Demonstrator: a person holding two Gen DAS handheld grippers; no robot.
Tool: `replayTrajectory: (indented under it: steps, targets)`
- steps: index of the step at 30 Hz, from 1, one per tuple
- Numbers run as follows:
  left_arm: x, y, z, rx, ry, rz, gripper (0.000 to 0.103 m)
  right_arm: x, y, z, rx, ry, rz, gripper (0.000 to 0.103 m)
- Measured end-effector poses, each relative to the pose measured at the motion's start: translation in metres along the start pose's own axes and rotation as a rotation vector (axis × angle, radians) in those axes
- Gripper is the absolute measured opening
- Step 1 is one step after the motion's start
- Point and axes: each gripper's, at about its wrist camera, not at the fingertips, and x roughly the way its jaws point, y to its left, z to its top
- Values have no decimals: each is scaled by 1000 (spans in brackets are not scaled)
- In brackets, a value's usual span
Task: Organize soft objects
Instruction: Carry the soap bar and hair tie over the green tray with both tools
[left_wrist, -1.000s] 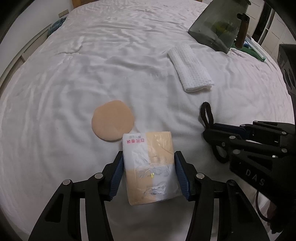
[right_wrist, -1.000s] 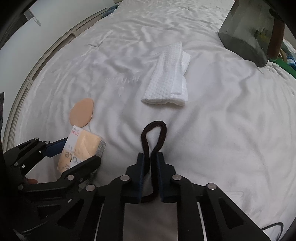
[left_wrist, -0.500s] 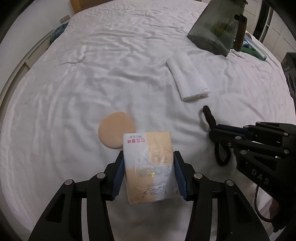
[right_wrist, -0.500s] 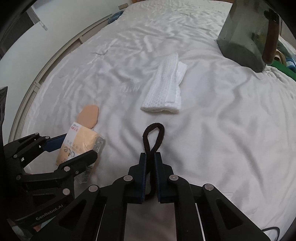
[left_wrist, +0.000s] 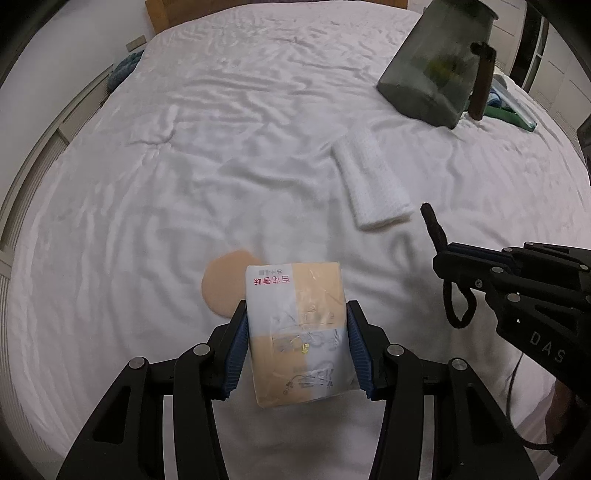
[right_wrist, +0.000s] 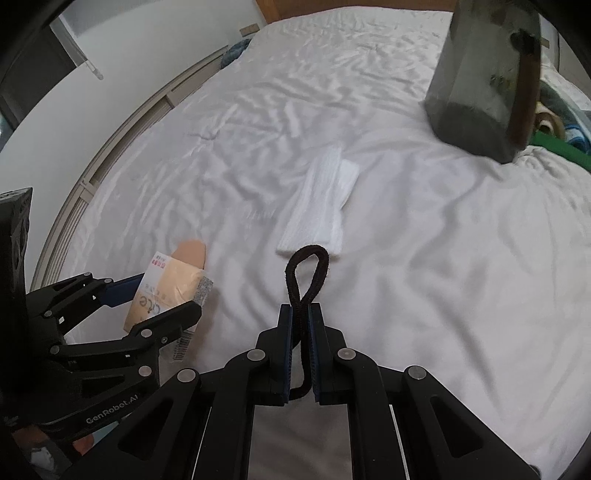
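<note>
My left gripper (left_wrist: 295, 314) is shut on a tissue pack (left_wrist: 297, 325), white and peach with red print, held above the white bed. It also shows in the right wrist view (right_wrist: 166, 291). My right gripper (right_wrist: 301, 308) is shut on a dark brown hair tie (right_wrist: 308, 273), whose loop sticks up past the fingertips; the hair tie also shows in the left wrist view (left_wrist: 434, 229). A round peach puff (left_wrist: 221, 284) lies on the sheet just beyond the tissue pack. A folded white towel (left_wrist: 373, 186) lies farther off, to the right.
A dark grey bag (left_wrist: 439, 62) with a brown handle stands at the far right of the bed (left_wrist: 221, 147). Green and blue items (left_wrist: 509, 110) lie behind it. A wooden headboard (left_wrist: 258, 7) is at the far end. A blue cloth (left_wrist: 123, 72) sits at the bed's left edge.
Both grippers have risen and pulled back with their loads, so the puff and towel look smaller and more of the bed shows. The grips are unchanged.
</note>
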Motion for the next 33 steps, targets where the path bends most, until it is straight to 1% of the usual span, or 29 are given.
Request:
replayTrajectory:
  steps: [4, 8, 14, 21, 24, 27, 33]
  targets:
    - [-10, -17, 14, 23, -23, -19, 44, -24, -18, 4, 13, -33, -18, 7]
    - [-21, -45, 34, 54, -52, -59, 44, -51, -45, 7, 26, -61, -57, 7]
    - [-34, -103, 69, 104, -89, -135, 44, -93, -95, 11, 53, -101, -129, 7]
    - [-50, -174, 109, 132, -135, -231, 44, -149, -162, 17, 74, -154, -226, 7]
    - [-57, -208, 134, 138, -167, -281, 44, -174, -196, 28, 71, -189, -268, 7]
    - [-60, -236, 162, 124, -200, -318, 44, -190, -222, 42, 49, -218, -297, 7]
    - [-43, -283, 224, 84, -269, -338, 44, -204, -285, 84, 8, -285, -328, 7]
